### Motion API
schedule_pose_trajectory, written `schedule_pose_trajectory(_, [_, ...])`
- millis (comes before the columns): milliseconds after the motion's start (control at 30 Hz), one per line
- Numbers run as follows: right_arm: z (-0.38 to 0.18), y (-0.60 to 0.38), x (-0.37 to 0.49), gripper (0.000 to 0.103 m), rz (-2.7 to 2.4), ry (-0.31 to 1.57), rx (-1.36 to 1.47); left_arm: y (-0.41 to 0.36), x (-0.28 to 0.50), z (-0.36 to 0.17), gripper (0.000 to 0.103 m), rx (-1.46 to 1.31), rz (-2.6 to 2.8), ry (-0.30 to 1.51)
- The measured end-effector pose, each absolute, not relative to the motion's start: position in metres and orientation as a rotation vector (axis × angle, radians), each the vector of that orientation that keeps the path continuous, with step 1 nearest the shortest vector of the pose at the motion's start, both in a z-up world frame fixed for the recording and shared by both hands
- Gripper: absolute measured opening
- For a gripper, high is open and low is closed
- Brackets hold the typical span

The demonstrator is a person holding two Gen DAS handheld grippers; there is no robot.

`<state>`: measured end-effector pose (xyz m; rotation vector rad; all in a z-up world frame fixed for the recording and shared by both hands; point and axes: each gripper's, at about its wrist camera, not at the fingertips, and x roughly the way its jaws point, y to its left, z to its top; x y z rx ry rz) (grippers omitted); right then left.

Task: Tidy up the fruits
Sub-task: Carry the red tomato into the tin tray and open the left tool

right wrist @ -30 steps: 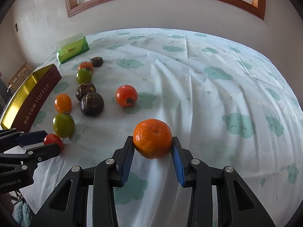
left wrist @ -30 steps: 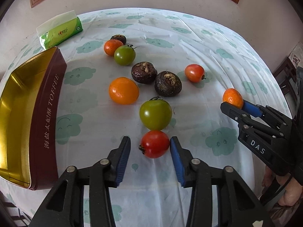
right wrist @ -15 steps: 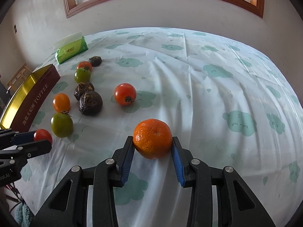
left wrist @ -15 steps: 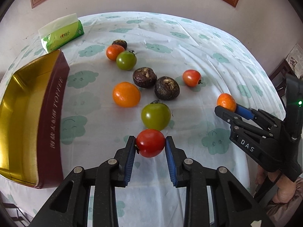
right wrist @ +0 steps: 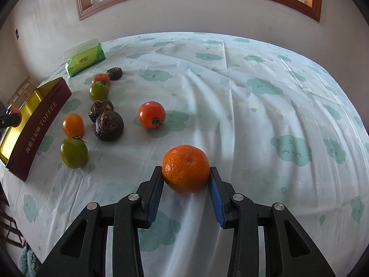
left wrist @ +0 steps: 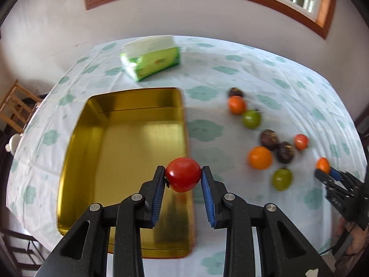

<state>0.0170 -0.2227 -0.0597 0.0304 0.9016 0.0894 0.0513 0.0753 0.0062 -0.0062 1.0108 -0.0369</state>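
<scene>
My left gripper point(left wrist: 183, 176) is shut on a red tomato point(left wrist: 183, 174) and holds it above the near right part of the open gold toffee tin point(left wrist: 124, 152). My right gripper point(right wrist: 186, 175) is shut on an orange mandarin point(right wrist: 185, 169) just above the tablecloth; it also shows in the left wrist view point(left wrist: 322, 164). On the cloth lie another red tomato point(right wrist: 151, 114), two green tomatoes point(right wrist: 74, 153) point(right wrist: 99, 91), two small oranges point(right wrist: 73, 125) point(right wrist: 101, 78) and three dark brown fruits point(right wrist: 108, 125) point(right wrist: 100, 109) point(right wrist: 114, 73).
A green tissue pack point(right wrist: 85, 60) lies at the table's far left, behind the tin point(right wrist: 39, 124). A wooden chair point(left wrist: 16, 106) stands off the table's left side. A wall with a window lies behind the table.
My left gripper has closed on the red tomato, lifted it and swung left over the tin. My right gripper still holds the mandarin in about the same place.
</scene>
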Motion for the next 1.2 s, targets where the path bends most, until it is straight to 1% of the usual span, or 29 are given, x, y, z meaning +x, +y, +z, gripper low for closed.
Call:
schedule_pose_trajectory(200, [-0.060,-0.223,0.018,0.040,0.082,0.905,0.029,0.128,0.062,-0.011,0.028,-0.026,0.070,1.048])
schedule_pose_trajectory(400, [-0.060,-0.220,0.018,0.040,0.076,0.907,0.029,0.154,0.063,-0.028,0.028,-0.039,0.112,1.081])
schedule_pose_trajectory(767, [-0.060,-0.220,0.018,0.040,0.076,0.908,0.027,0.161,0.062,-0.047,0.028,0.001,0.105,1.120])
schedule_pose_trajectory(1200, [-0.060,-0.219,0.018,0.040,0.077,0.908,0.026,0.159,0.060,-0.050,0.031,0.032,0.114,1.113])
